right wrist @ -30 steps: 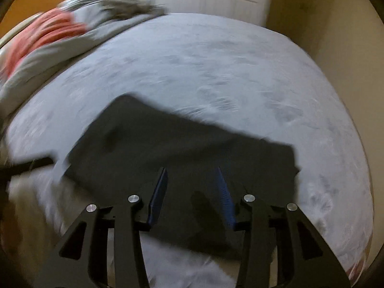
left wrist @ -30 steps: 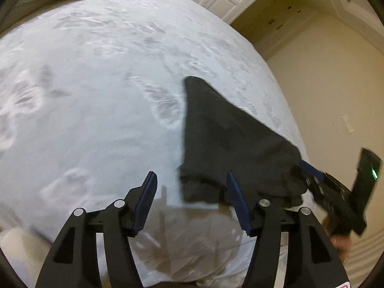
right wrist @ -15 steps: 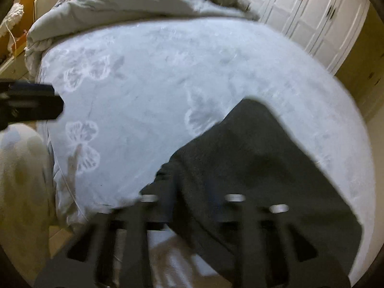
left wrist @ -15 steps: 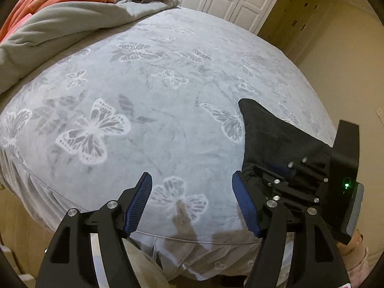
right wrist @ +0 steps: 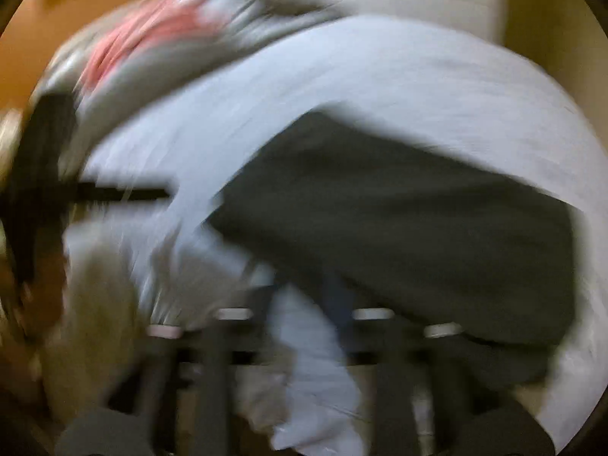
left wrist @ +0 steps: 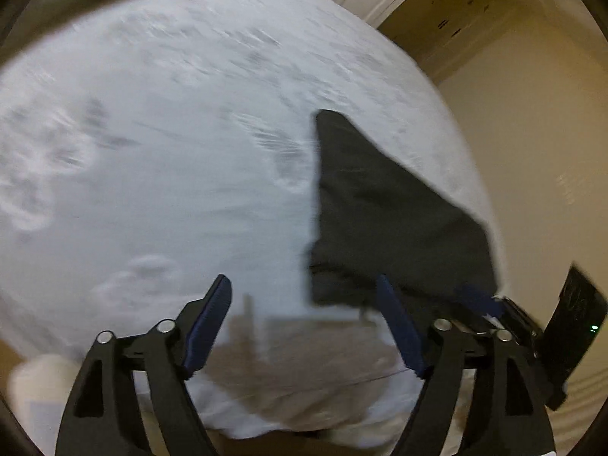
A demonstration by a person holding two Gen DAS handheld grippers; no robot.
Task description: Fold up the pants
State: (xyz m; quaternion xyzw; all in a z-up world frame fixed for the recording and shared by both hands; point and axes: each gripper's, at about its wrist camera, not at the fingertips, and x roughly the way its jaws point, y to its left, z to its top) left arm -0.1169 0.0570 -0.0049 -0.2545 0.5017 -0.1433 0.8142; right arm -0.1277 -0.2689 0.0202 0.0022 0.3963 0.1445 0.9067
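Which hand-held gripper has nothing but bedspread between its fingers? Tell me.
The left hand-held gripper: open over the pale bedspread, the dark pants off to its right.

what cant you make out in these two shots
- Right wrist view: heavy motion blur; the right tool is smeared, so its opening is unreadable.
- Left wrist view: the pants' near corner is hidden behind the left tool.
- Both views: the bedspread print is blurred.

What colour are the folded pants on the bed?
Dark charcoal grey, nearly black; the folded fabric pants show best in the left wrist view.
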